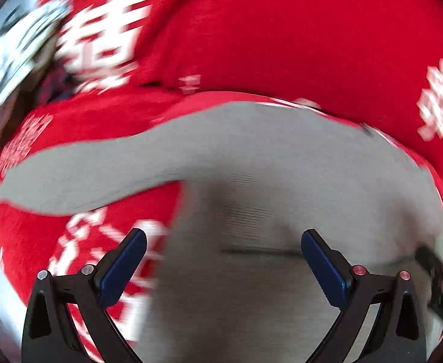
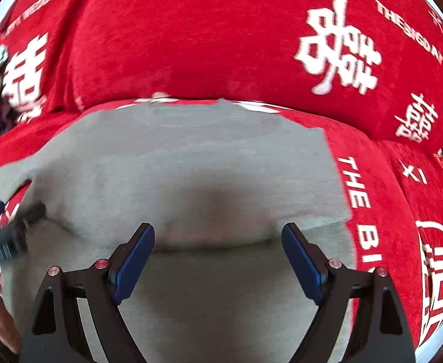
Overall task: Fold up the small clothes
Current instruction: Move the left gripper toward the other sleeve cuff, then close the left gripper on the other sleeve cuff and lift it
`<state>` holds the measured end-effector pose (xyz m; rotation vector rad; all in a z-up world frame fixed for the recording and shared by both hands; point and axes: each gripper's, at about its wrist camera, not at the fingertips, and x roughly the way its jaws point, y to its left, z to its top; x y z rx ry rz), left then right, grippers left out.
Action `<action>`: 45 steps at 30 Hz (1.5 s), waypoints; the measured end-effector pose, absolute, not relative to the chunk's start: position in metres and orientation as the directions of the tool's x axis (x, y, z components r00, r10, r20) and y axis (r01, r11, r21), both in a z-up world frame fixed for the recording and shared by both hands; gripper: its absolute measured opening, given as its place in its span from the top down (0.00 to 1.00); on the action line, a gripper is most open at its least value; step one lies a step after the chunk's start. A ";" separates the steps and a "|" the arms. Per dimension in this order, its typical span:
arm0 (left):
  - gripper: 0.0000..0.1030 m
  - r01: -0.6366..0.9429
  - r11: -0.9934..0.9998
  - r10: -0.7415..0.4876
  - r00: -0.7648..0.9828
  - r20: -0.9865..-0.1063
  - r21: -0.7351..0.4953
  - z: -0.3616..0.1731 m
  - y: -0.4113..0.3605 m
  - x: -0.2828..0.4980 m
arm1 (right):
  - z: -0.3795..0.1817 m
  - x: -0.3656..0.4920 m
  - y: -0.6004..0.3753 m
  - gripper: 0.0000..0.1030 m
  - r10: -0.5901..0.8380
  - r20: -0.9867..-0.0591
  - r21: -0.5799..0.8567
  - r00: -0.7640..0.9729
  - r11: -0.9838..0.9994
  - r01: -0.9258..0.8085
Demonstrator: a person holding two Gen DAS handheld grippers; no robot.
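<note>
Both tongs spread over grey garment, sleeve only in left view

Garment lay flat on cloth-covered surface, sleeve stretched out to left. L gripper over garment's left part, R gripper over its right part, both w/ jaws apart.

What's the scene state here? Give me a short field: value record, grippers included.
garment: grey garment, lying spread out, one sleeve extended to the side
surface: red cover with white characters
left gripper: open, over the garment, holding nothing
right gripper: open, over the garment, holding nothing
fold state: crease across the cloth near both grippers; fold stage unclear
image quality: left wrist view motion-blurred
</note>
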<state>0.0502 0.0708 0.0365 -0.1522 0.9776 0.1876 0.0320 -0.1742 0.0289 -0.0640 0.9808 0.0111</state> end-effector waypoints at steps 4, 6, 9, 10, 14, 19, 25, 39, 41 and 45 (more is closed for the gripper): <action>0.01 -0.430 0.899 0.164 0.514 -0.842 -0.087 0.033 0.148 0.043 | 0.027 0.026 -0.149 0.14 -0.015 -0.834 -0.081 0.551 0.992 -0.095; 0.01 -0.528 0.843 0.204 0.493 -0.846 -0.104 0.030 0.190 0.036 | 0.027 0.025 -0.138 0.14 -0.015 -0.837 -0.093 0.547 0.989 -0.115; 0.01 -0.666 0.739 0.273 0.434 -0.858 -0.102 0.020 0.252 0.022 | 0.027 0.025 -0.123 0.14 -0.015 -0.839 -0.111 0.544 0.983 -0.144; 0.01 -0.722 0.684 0.301 0.408 -0.862 -0.103 0.017 0.276 0.016 | 0.027 0.025 -0.117 0.14 -0.017 -0.839 -0.122 0.544 0.980 -0.158; 0.01 -0.850 0.512 0.359 0.341 -0.869 -0.123 0.003 0.339 -0.003 | 0.028 0.023 -0.095 0.14 -0.015 -0.840 -0.148 0.542 0.968 -0.204; 0.01 -0.897 0.422 0.349 0.296 -0.889 -0.133 -0.011 0.378 0.010 | 0.025 0.021 -0.069 0.14 -0.023 -0.845 -0.182 0.534 0.952 -0.246; 0.01 -0.884 0.457 0.353 0.288 -0.890 -0.104 -0.011 0.395 0.050 | 0.023 0.021 -0.047 0.14 -0.040 -0.851 -0.223 0.523 0.930 -0.291; 0.87 -0.805 0.564 0.407 0.465 -0.786 -0.184 0.036 0.388 0.032 | 0.033 0.064 -0.024 0.14 -0.012 -0.845 -0.200 0.535 0.934 -0.295; 0.87 -0.793 0.588 0.426 0.474 -0.770 -0.163 0.048 0.382 0.031 | 0.030 0.084 -0.014 0.14 -0.002 -0.850 -0.184 0.526 0.938 -0.295; 0.87 -0.770 0.629 0.464 0.486 -0.740 -0.111 0.065 0.369 0.036 | 0.017 0.138 0.019 0.14 -0.020 -0.859 -0.193 0.511 0.938 -0.287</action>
